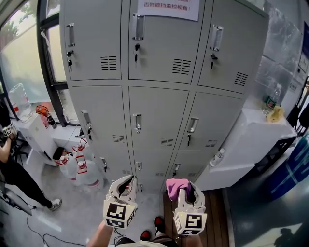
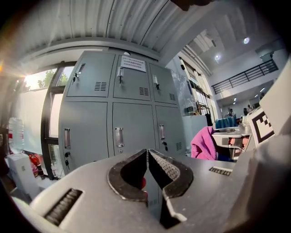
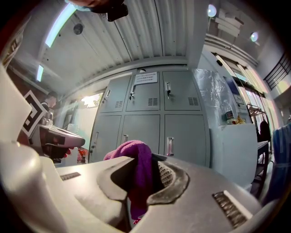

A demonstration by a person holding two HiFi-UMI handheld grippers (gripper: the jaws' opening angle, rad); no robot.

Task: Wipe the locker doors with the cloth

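Magenta cloth (image 3: 136, 159) is bunched between your right tongs (image 3: 144, 181), which pinch it across a thick fold. A rounded wad stands up past the tips and a tail hangs down through the gap. From the head view the same cloth (image 1: 176, 187) sits at the front of the right tongs (image 1: 187, 193), low in front of you and well apart from the lockers.

It looks like soft, light, limp towelling. It should fold and drag rather than push, so keep your hold on the bunched middle, not on a loose edge. Leave that wad proud of the tips, so that fabric and not the hard jaws meets the paint.

Your left tongs (image 2: 148, 157) are pressed together with nothing gripped between them, and they ride beside the right ones.

Beyond them stands the grey steel locker bank (image 1: 157, 116), three doors wide, every door closed. The panels are probably smooth, stiff painted sheet that wipes easily. The recessed handles (image 1: 137, 121), hanging keys and vent slots (image 1: 167, 142) are where a limp cloth may catch, so work around them.

A paper notice (image 1: 168, 7) covers part of the top middle door. Large water bottles (image 1: 79, 169) stand on the floor at the left, near the bottom doors.
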